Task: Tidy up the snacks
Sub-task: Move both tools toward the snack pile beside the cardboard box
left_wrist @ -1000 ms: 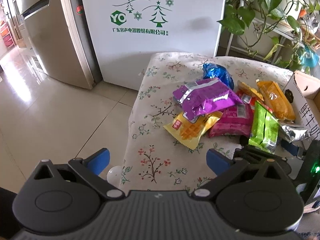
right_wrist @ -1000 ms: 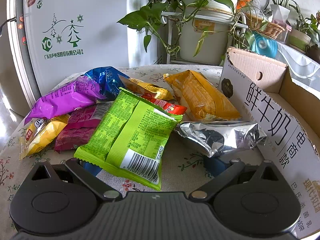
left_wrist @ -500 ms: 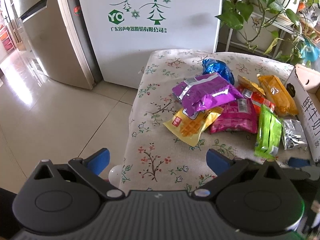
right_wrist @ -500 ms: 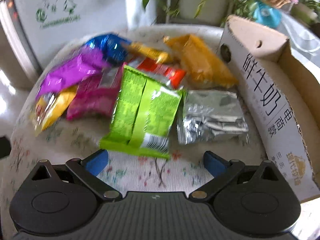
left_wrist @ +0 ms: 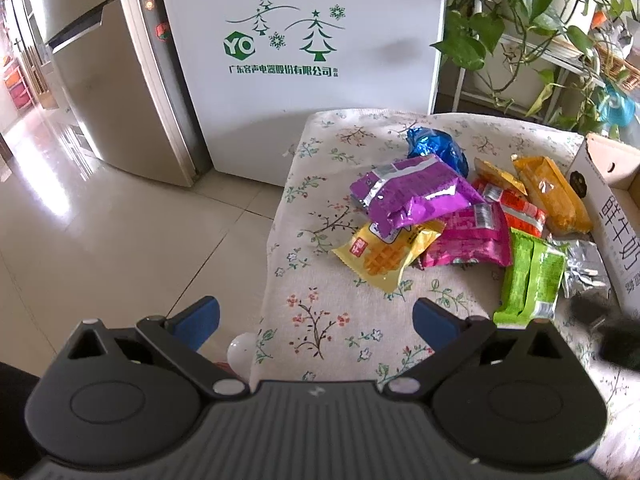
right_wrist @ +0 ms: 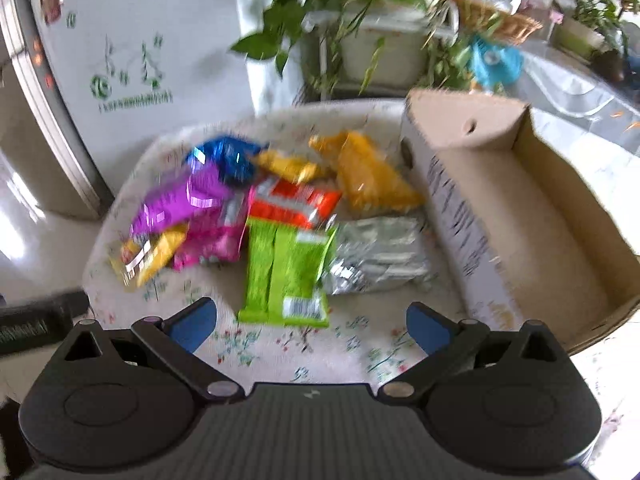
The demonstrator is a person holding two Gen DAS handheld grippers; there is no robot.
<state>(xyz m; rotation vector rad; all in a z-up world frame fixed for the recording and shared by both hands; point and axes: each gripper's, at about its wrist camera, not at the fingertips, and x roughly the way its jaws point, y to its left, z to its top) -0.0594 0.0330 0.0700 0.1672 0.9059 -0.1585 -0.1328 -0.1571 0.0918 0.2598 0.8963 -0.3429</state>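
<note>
Several snack packets lie heaped on a flowered tablecloth (left_wrist: 320, 320): a purple one (left_wrist: 416, 196) on top of a yellow waffle packet (left_wrist: 384, 256), a pink one (left_wrist: 468, 236), a green one (left_wrist: 528, 276) (right_wrist: 286, 272), a silver one (right_wrist: 376, 256), an orange one (right_wrist: 372, 176), a red one (right_wrist: 296, 204) and a blue foil one (left_wrist: 438, 150). An open cardboard box (right_wrist: 532, 216) stands right of the heap, nothing visible inside. My left gripper (left_wrist: 316, 318) hovers open at the table's near left edge. My right gripper (right_wrist: 312, 324) is open above the near edge, in front of the green packet, holding nothing.
A white cabinet (left_wrist: 304, 52) with green tree prints and a steel fridge (left_wrist: 104, 80) stand behind the table. Potted plants (left_wrist: 532, 12) on a rack fill the back right. Tiled floor (left_wrist: 120, 232) lies to the left. The right gripper's dark body (left_wrist: 616, 336) shows blurred at the left view's right edge.
Both grippers have pulled back and risen from the pile. The right view now looks down on the whole heap and into the box; it had been low, close against the green packet.
</note>
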